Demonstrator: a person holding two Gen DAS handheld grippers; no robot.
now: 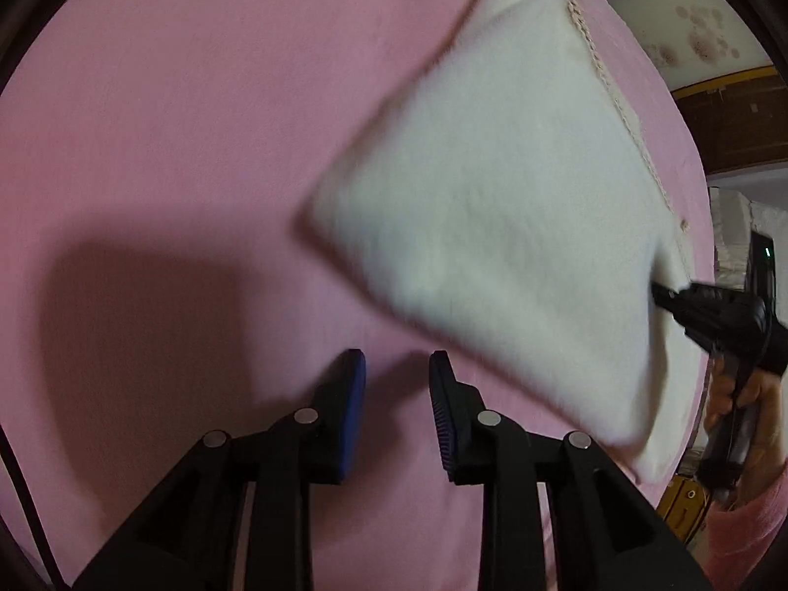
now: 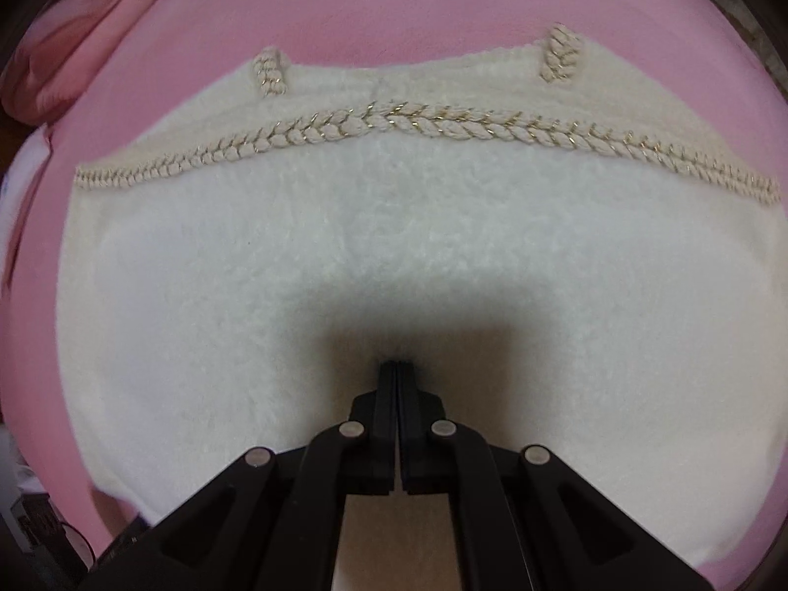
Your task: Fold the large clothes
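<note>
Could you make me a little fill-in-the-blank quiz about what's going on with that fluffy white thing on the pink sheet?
1. The folded white garment lies on a ____ sheet.
2. The left gripper has nothing between its pads, so it is ____.
3. The right gripper is ____ and points down at the garment.
4. A braided trim with ____ thread runs across the garment.

Missing words: pink; open; shut; gold

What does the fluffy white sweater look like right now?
The white sweater looks soft and fuzzy, folded into a flat, thick rectangle on the pink sheet. A cream braid with gold thread runs along one side, with two short braided pieces past it. The shut right gripper touches its near edge; the left gripper is off it.
</note>
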